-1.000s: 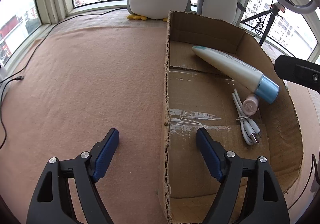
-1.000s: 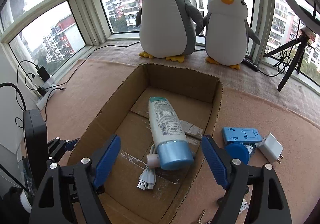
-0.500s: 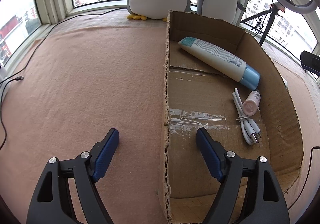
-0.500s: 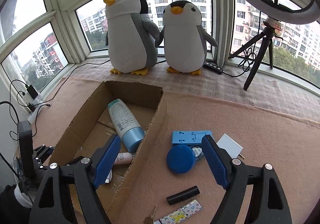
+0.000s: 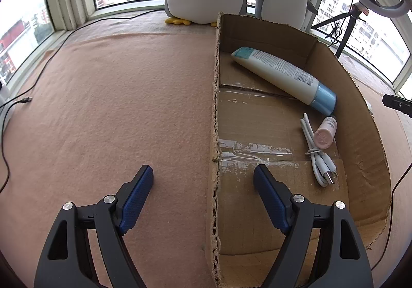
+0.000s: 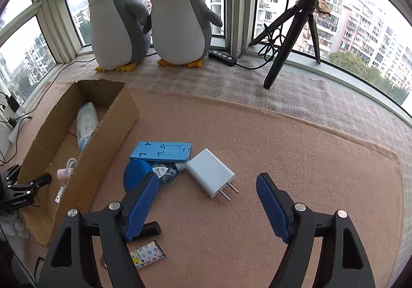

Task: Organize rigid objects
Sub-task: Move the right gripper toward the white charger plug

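Observation:
A cardboard box (image 5: 360, 118) (image 6: 110, 133) lies on the pink mat. Inside it rest a white tube with a blue cap (image 5: 283, 74) (image 6: 86, 125), a small pink bottle (image 5: 325, 132) (image 6: 65, 172) and a coiled white cable (image 5: 318, 159). My left gripper (image 5: 203, 179) is open, straddling the box's left wall. My right gripper (image 6: 207, 185) is open over the mat, above a white charger plug (image 6: 211, 176). Left of the plug lie a blue phone stand (image 6: 161, 151), a round blue lid (image 6: 135, 177), a black cylinder (image 6: 152, 227) and a patterned lighter (image 6: 146, 257).
Two plush penguins (image 6: 180, 20) stand on the sill behind the box. A black tripod (image 6: 291, 30) with a ring light stands at the back right, next to a black power strip (image 6: 222, 56). Cables (image 5: 15, 102) trail along the mat's left side.
My right gripper swung right, away from the box, and now hangs over the loose items on the mat. The tube it dropped lies in the box. My left gripper stayed put.

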The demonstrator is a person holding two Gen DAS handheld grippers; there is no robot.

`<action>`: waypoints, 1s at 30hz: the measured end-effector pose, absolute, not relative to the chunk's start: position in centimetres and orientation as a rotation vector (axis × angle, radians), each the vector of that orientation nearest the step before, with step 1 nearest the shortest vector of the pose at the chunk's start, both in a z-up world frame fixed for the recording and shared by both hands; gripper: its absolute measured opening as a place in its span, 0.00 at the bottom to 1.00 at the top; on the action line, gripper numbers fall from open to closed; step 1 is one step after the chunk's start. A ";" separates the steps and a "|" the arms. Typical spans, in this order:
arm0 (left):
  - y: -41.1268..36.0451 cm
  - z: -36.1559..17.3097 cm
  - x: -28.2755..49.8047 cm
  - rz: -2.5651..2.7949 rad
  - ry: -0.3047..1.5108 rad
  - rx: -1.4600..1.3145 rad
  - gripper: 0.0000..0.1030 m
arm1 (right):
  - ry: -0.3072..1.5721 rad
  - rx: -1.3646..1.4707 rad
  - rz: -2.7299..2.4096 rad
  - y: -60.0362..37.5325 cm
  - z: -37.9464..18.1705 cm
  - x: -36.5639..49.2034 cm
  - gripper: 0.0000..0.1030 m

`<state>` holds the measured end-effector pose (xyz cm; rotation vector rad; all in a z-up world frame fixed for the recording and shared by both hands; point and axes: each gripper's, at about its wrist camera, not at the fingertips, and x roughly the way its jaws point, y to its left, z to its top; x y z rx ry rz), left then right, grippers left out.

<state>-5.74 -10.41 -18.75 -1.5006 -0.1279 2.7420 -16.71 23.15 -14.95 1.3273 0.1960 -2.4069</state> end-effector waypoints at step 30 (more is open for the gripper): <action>-10.8 -18.9 -5.6 2.739 -0.148 -1.513 0.80 | 0.418 1.459 -2.282 20.9 -19.8 -20.7 0.38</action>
